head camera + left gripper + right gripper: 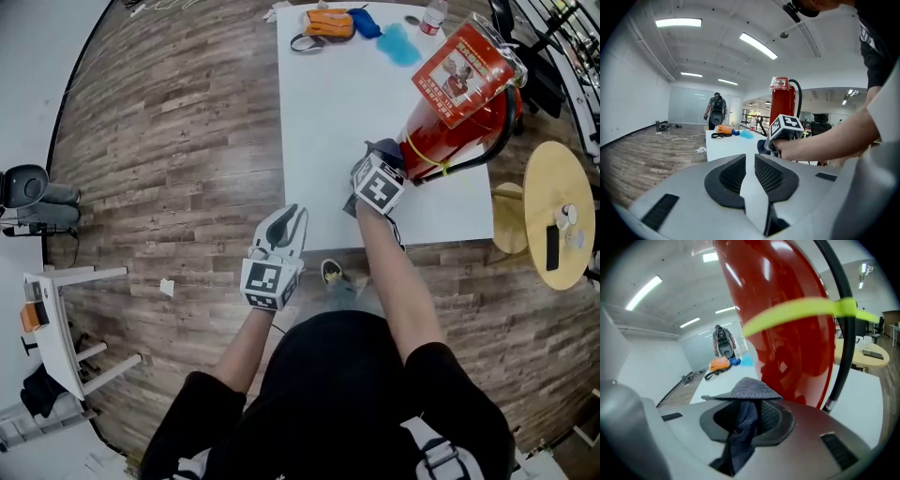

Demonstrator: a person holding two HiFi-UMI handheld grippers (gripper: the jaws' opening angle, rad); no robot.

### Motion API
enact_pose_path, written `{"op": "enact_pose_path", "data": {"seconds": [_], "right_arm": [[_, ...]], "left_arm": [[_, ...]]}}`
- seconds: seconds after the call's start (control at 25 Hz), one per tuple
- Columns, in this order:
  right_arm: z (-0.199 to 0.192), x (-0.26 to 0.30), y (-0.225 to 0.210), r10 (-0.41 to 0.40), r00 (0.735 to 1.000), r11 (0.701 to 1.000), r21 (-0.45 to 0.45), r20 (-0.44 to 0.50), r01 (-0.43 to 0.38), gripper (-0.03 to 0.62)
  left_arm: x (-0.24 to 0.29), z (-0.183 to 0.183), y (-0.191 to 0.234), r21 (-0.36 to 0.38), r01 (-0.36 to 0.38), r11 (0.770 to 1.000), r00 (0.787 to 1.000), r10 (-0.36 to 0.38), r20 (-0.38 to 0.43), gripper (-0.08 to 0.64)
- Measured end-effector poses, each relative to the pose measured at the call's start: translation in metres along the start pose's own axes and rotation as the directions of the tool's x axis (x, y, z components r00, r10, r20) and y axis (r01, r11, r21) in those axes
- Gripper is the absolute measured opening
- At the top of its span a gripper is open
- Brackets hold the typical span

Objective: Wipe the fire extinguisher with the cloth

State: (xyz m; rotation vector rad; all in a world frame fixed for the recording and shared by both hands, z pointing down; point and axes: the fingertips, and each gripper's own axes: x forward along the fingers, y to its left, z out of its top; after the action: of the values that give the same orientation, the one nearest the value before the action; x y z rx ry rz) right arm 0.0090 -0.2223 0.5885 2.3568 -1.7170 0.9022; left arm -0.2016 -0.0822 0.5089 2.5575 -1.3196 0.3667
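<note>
Cloth poised beside the lower body of a red fire extinguisher.

My left gripper (289, 221), closed on nothing, hangs off the white table (328, 112), well apart. My right gripper (382, 150), the nearer one, is clenched on a grey cloth (747, 391). The fire extinguisher (459, 103) stands upright on the table just ahead-right of it, glossy red, with a yellow band (797, 310) and a black hose (844, 348).

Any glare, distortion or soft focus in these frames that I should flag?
Head view: evenly lit and sharp, though the wide lens curves the floor planks and the edges of the white table. Left gripper view: the ceiling strip lights blow out white, and the corners vignette dark. Right gripper view: the fire extinguisher shell mirrors overhead lights as glare streaks; the cloth weave is crisp.
</note>
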Motion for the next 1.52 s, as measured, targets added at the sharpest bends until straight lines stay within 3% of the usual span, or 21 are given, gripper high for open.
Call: {"op": "enact_pose_path", "data": {"seconds": [0.16,0.32,0.48,0.6,0.76,0.96,1.08,1.24,1.36,1.44,1.52], "right_arm": [[0.087,-0.053,0.031,0.106,0.976,0.987,0.096,0.192,-0.126,0.074],[0.183,-0.132,0.054,0.219,0.889,0.947,0.132,0.402,-0.293,0.074],[0.239,-0.184,0.055,0.260,0.817,0.904,0.167,0.514,-0.393,0.074],[0.252,-0.205,0.036,0.234,0.790,0.908,0.163,0.566,-0.386,0.074],[0.253,-0.222,0.006,0.201,0.785,0.929,0.141,0.585,-0.342,0.074],[0.254,-0.214,0.026,0.225,0.772,0.956,0.020,0.594,-0.294,0.074],[0.231,-0.190,0.036,0.271,0.818,0.948,0.008,0.508,-0.319,0.074],[0.156,-0.138,0.021,0.253,0.916,0.965,-0.018,0.312,-0.260,0.074],[0.075,-0.087,-0.003,0.202,0.972,0.968,-0.173,0.117,-0.181,0.074],[0.016,-0.054,-0.026,0.117,0.992,0.956,-0.265,-0.043,-0.124,0.074],[-0.026,-0.033,-0.049,0.033,0.987,0.951,-0.300,-0.154,-0.079,0.074]], "left_arm": [[-0.005,-0.005,0.013,-0.035,-0.024,0.999,1.000,0.024,0.002,0.066],[0.001,-0.004,0.007,-0.055,-0.007,0.998,1.000,0.008,0.013,0.066],[0.013,0.006,-0.005,-0.047,0.028,0.999,0.999,-0.026,0.035,0.066],[0.019,0.011,-0.009,-0.048,0.039,0.998,0.998,-0.037,0.043,0.066],[0.019,0.008,-0.014,-0.051,0.050,0.997,0.998,-0.048,0.041,0.066],[0.022,0.009,-0.015,-0.058,0.062,0.996,0.997,-0.060,0.038,0.066],[0.024,0.012,-0.016,-0.054,0.067,0.996,0.997,-0.065,0.038,0.066],[0.022,0.008,-0.019,-0.053,0.070,0.996,0.997,-0.068,0.035,0.066],[0.022,0.003,-0.019,-0.051,0.071,0.996,0.997,-0.070,0.024,0.066],[0.020,0.000,-0.018,-0.053,0.068,0.996,0.998,-0.067,0.016,0.066],[0.016,-0.001,-0.017,-0.054,0.064,0.996,0.998,-0.064,0.012,0.066]]}}
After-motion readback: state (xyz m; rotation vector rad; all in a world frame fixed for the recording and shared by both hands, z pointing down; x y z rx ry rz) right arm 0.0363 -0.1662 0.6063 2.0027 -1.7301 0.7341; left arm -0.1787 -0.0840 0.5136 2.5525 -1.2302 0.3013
